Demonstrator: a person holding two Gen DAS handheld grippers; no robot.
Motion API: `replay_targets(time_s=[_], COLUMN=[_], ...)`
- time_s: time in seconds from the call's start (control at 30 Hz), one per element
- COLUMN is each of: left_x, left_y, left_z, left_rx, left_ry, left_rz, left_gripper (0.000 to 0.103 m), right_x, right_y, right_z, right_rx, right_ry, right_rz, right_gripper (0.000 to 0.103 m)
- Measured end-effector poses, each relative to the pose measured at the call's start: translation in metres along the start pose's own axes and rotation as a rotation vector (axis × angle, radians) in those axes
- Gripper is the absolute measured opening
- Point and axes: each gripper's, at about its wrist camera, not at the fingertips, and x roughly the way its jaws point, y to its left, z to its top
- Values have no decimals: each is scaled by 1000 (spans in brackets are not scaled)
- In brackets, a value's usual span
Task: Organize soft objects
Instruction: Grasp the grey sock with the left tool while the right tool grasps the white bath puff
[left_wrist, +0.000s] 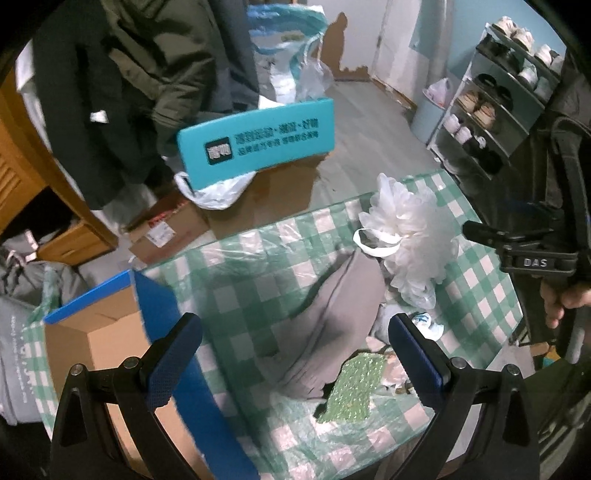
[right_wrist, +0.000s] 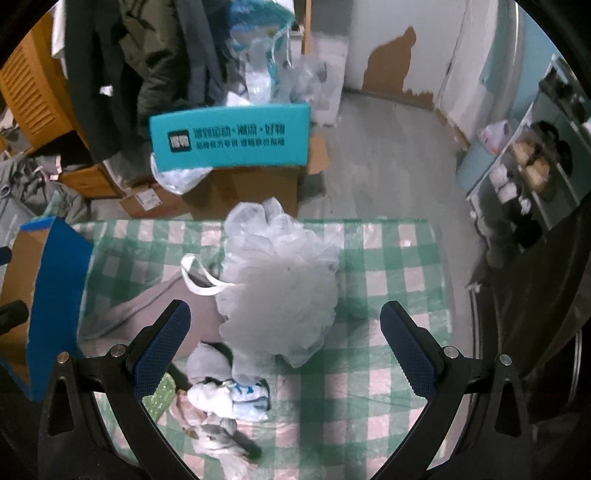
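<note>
A white mesh bath pouf (left_wrist: 413, 236) (right_wrist: 280, 280) with a white loop lies on the green checked tablecloth (left_wrist: 258, 266) (right_wrist: 388, 266). Beside it a grey cloth (left_wrist: 340, 321) (right_wrist: 147, 310) is spread out. A green sequinned piece (left_wrist: 354, 391) (right_wrist: 162, 395) and small white and blue socks (right_wrist: 236, 395) (left_wrist: 428, 325) lie near the front. My left gripper (left_wrist: 295, 362) is open above the grey cloth, holding nothing. My right gripper (right_wrist: 288, 347) is open just in front of the pouf, also holding nothing. In the left wrist view the right gripper's tip (left_wrist: 480, 229) hangs to the right of the pouf.
An open cardboard box with blue flaps (left_wrist: 122, 332) (right_wrist: 51, 280) stands at the table's left edge. Beyond the far edge are a teal chair back (left_wrist: 255, 140) (right_wrist: 229, 136), cardboard boxes, plastic bags and hanging coats. A shoe rack (left_wrist: 498, 103) stands at the right.
</note>
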Motion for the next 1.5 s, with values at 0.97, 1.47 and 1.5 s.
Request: replay_targets(time_s=[0.97, 1.47, 1.5], left_x=[132, 165, 166], left_y=[-9, -38, -39], left_z=[17, -10, -12], left_rx=[89, 208, 210], left_ry=[212, 333, 338], left_rz=[-69, -78, -78], left_gripper=[102, 102, 102], right_x=[125, 153, 151], right_y=[4, 9, 10], right_z=[8, -12, -12], right_rx=[20, 30, 32], right_ry=[244, 328, 327], right_rz=[58, 95, 102], right_gripper=[101, 86, 79])
